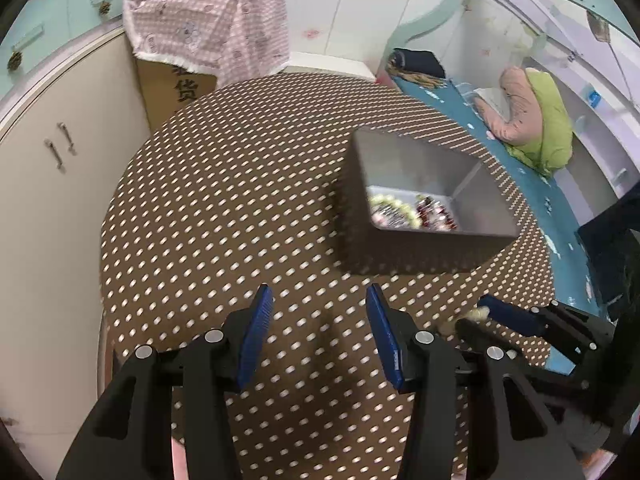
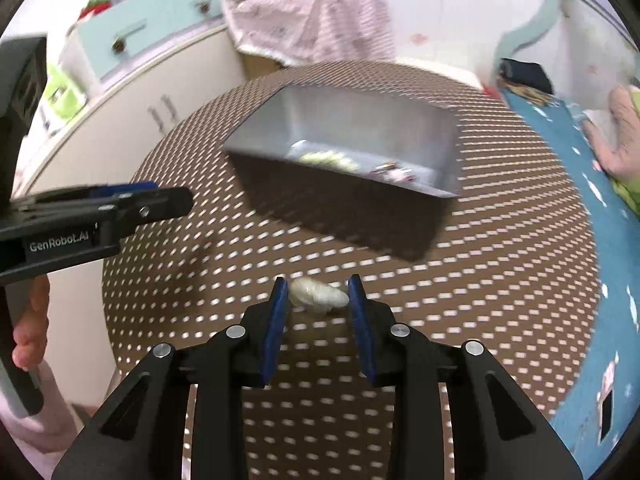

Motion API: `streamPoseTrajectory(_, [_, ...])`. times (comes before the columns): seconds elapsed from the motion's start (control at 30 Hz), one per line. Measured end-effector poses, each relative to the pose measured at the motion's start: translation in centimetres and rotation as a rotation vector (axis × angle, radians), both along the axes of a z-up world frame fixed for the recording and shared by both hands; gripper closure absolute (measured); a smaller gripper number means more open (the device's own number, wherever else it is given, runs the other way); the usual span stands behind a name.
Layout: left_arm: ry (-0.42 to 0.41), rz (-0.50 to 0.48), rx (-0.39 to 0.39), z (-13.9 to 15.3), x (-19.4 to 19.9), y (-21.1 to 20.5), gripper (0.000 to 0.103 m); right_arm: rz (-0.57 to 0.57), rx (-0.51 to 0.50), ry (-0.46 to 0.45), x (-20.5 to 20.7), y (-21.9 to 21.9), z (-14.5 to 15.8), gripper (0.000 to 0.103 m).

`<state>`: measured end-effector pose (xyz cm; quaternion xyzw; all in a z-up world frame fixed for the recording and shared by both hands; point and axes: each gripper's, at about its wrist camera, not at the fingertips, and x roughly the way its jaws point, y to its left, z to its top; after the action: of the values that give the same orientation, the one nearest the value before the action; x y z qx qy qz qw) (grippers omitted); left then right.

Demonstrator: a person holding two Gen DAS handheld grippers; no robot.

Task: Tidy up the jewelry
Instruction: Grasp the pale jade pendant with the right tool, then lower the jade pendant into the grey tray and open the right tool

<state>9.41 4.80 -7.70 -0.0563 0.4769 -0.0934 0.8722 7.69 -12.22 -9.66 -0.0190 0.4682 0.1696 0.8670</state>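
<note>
A grey metal box (image 1: 404, 248) stands on the dotted brown round table (image 1: 224, 208); it holds a pale green bead bracelet (image 1: 394, 210) and a red bead piece (image 1: 434, 212). My left gripper (image 1: 318, 312) is open and empty above the table, left of the box. My right gripper (image 2: 318, 294) has its blue fingers on either side of a pale cream bead bracelet (image 2: 320, 294) in front of the box (image 2: 344, 200). That bracelet shows in the left wrist view (image 1: 478, 314) at the right gripper's tips.
A cardboard box under a pink checked cloth (image 1: 208, 28) stands behind the table. Cream cabinets (image 1: 52, 168) are to the left. A blue bed (image 1: 532, 184) with a pink and green cushion (image 1: 536, 116) lies to the right.
</note>
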Motion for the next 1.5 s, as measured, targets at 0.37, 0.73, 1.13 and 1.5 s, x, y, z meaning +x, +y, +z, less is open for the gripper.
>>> streamPoseTrajectory(0.37, [-0.037, -0.005, -0.002, 1.9, 4.4, -2.0, 0.056, -0.103, -0.014, -0.108, 0.5, -5.1, 3.4, 0.081])
streamPoseTrajectory(0.73, [0.01, 0.004, 0.015, 0.3, 6.7, -2.9, 0.057, -0.07, -0.058, 0.007, 2.7, -1.8, -2.5, 0.036])
streamPoseTrajectory(1.13, [0.021, -0.011, 0.012, -0.6, 7.3, -3.4, 0.095, -0.152, -0.049, 0.016, 3.8, -4.1, -3.2, 0.06])
streamPoseTrajectory(1.5, [0.033, 0.009, -0.019, -0.7, 7.6, -3.0, 0.096, -0.214, -0.007, -0.159, 5.5, -6.3, 3.4, 0.06])
